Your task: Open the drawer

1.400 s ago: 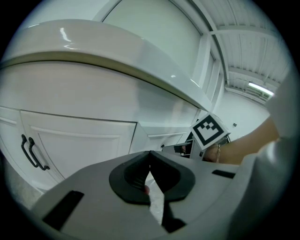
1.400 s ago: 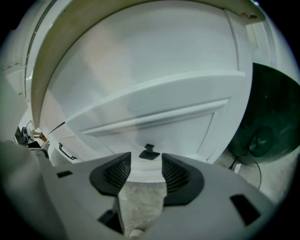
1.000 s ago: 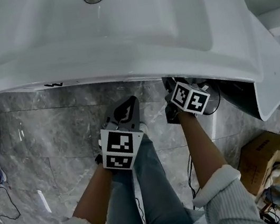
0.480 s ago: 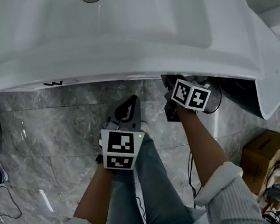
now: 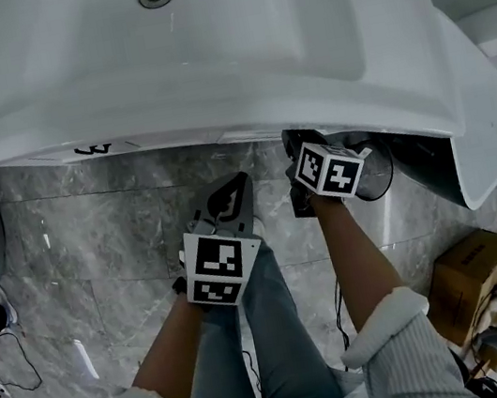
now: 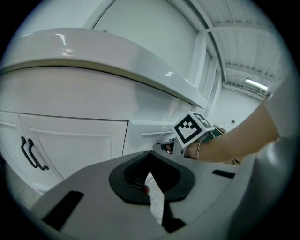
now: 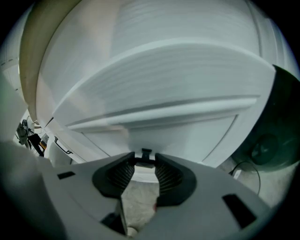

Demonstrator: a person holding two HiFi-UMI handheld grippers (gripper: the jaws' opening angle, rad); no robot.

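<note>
The white drawer front (image 7: 187, 136) lies under the sink's overhang, with a small black handle (image 7: 146, 153) on it. My right gripper (image 7: 143, 161) is at that handle: its jaws are closing, the handle stands between the fingertips, and a gap still shows on each side. From the head view its marker cube (image 5: 327, 170) shows, while the fingertips are tucked under the sink rim. My left gripper (image 5: 235, 186) hangs over the marble floor to the left, shut with nothing in it (image 6: 150, 157). It looks toward the right gripper (image 6: 171, 146) at the cabinet.
The white sink (image 5: 213, 104) overhangs the cabinet and hides its front from above. A cabinet door with black handles (image 6: 29, 152) is at the left. A dark round bin (image 7: 276, 136) stands right of the drawer, and a cardboard box (image 5: 473, 282) sits on the floor.
Both grippers stay almost where they were. The right marker cube has shifted slightly left and rolled a little.
</note>
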